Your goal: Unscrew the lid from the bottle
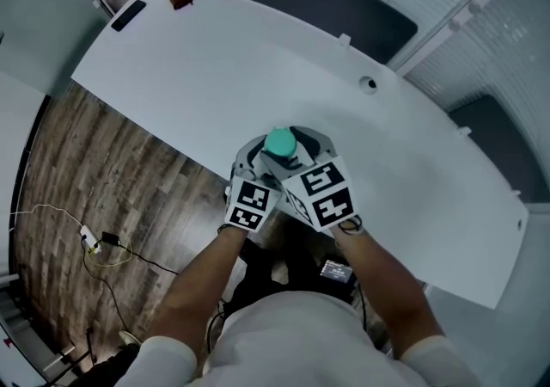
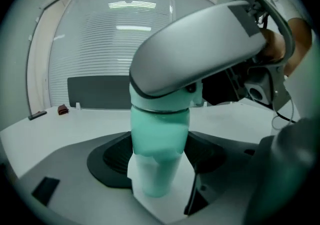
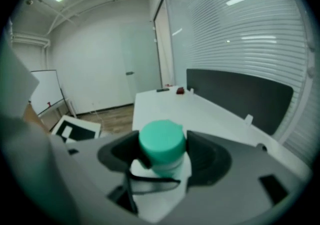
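Bottle (image 2: 159,144) upright, axis vertical: left tongs (image 2: 159,163) clamped on its body, right tongs (image 3: 163,157) closed round lid (image 3: 161,140) on top.

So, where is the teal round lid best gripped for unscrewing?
Grip the teal round plastic lid across its straight side wall, from above: the teal-and-white plastic bottle stands upright in the left tool, lid uppermost.
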Motion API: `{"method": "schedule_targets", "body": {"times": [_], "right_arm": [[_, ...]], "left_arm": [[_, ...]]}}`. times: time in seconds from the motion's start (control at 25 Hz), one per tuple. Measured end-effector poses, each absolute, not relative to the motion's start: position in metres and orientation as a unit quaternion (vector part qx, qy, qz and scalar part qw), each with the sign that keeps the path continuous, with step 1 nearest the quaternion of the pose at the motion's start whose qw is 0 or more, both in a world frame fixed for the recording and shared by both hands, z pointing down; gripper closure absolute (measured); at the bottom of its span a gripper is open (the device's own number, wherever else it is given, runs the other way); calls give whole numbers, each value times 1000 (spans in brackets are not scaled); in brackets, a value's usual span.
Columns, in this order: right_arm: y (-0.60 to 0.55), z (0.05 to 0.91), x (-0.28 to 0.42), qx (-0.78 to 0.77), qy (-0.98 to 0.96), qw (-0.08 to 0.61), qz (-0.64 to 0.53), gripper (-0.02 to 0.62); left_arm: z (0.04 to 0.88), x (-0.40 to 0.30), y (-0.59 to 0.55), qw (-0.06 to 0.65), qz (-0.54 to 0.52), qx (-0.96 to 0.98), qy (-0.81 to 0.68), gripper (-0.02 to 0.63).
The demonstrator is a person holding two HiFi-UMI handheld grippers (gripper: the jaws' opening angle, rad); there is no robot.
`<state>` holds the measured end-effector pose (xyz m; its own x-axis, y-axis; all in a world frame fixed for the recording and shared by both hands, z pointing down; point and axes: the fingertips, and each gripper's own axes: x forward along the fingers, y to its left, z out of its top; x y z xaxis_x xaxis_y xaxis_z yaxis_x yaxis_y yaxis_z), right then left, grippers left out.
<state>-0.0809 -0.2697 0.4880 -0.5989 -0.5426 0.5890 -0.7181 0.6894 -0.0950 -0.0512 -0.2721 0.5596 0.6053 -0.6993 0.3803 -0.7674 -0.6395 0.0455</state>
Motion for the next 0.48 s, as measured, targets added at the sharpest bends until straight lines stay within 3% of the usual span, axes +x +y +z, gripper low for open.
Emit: {"method": "schedule_targets", "body": {"times": [0.48], "right_arm": [[-261,488,-80,267,-907,295,137,284]], "left_arm": [[558,-43,-265,83,187,935,-289,283]]}}
